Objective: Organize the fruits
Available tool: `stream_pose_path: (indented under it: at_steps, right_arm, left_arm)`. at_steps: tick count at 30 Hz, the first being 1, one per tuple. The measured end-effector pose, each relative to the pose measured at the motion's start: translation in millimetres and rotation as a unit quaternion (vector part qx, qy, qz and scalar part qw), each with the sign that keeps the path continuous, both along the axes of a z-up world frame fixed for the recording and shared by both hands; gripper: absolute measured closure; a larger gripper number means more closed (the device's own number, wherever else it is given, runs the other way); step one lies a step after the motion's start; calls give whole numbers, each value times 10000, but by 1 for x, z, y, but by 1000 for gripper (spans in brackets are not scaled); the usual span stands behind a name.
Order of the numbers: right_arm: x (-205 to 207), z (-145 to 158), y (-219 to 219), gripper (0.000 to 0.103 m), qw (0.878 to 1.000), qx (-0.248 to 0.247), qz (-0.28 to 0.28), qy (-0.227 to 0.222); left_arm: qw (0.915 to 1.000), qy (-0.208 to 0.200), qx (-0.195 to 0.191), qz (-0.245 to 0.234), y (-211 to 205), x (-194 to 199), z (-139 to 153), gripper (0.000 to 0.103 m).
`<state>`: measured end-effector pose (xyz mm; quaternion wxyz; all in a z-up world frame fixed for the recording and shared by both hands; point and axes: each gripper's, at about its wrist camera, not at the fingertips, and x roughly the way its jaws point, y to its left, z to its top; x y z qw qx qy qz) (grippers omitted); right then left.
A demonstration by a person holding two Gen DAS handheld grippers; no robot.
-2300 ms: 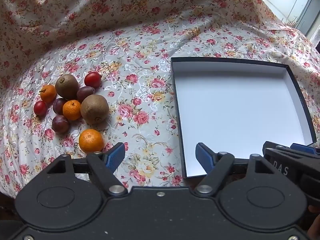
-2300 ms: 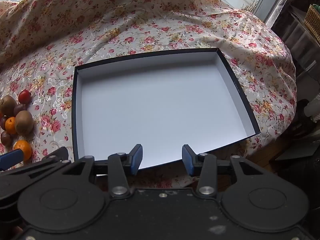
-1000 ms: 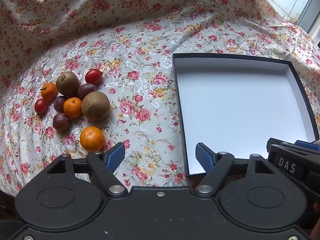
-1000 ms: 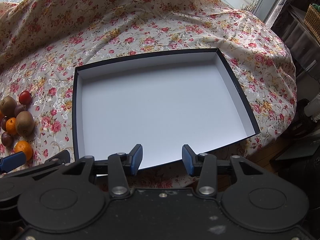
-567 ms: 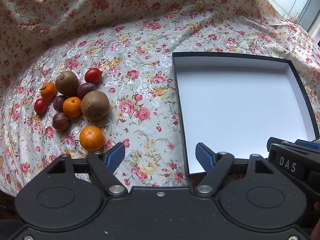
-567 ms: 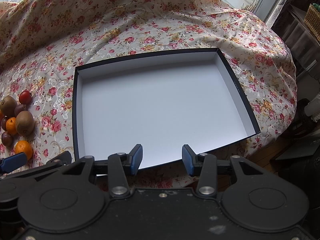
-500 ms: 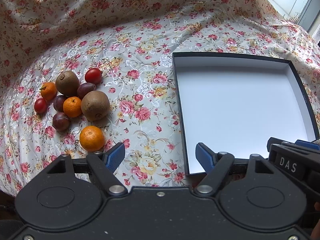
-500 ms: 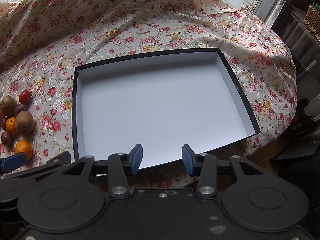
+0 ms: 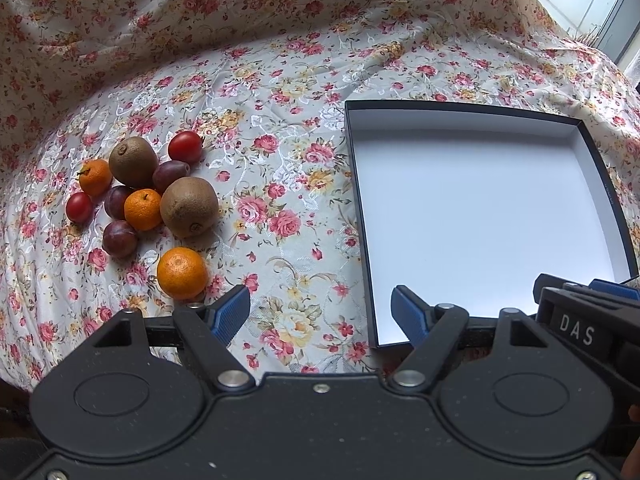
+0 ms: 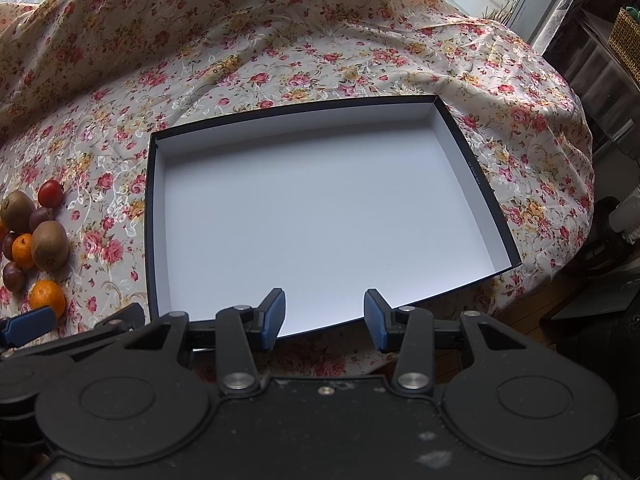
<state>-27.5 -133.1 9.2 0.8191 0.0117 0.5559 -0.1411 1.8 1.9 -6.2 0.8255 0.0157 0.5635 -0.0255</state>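
A pile of fruit lies on the floral cloth at the left: two kiwis [image 9: 189, 207], three small oranges with the nearest one [image 9: 182, 273] apart from the rest, dark plums [image 9: 119, 238] and two red tomatoes [image 9: 184, 147]. A shallow box [image 9: 472, 208] with a white inside and dark rim sits to the right, with nothing in it. My left gripper [image 9: 320, 312] hangs open above the cloth between the near orange and the box. My right gripper [image 10: 324, 312] is open over the box's [image 10: 320, 216] near edge. The fruit pile [image 10: 36, 236] also shows at the left of the right wrist view.
The floral cloth [image 9: 280, 80] rises in folds behind the fruit and box. At the right the covered surface drops off to a dark floor with furniture [image 10: 600, 80] and a wicker basket [image 10: 626, 36]. A window lies beyond the far edge.
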Motion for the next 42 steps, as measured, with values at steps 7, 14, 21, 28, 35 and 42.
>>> stream_pose_path:
  at_steps: [7,14,21,28,35,42]
  right_arm:
    - [0,0,1,59,10000,14,-9,2]
    - [1,0,4,59,10000,25,16,28]
    - [5,-3,12,59,9999,84,35,91]
    - [14,-4,28,58,9984,550,113,72]
    - [26,-5,59,56,9949,868,505,-24]
    - [32,-5,98,56,9884,1363,634,-223]
  left_arm:
    - [10000,48,-47,61,4,2,-2,25]
    - [9998,-44,-54,209,13,3,-3,25]
    - [9989,-221,-56,412,33,4,-5,25]
    - [9981,-523,35,319,59,-1,-3,25]
    - [9965,-320,500,591,93,-11,-2,25]
    - [9913,-493,774,945,134,-5,8,25]
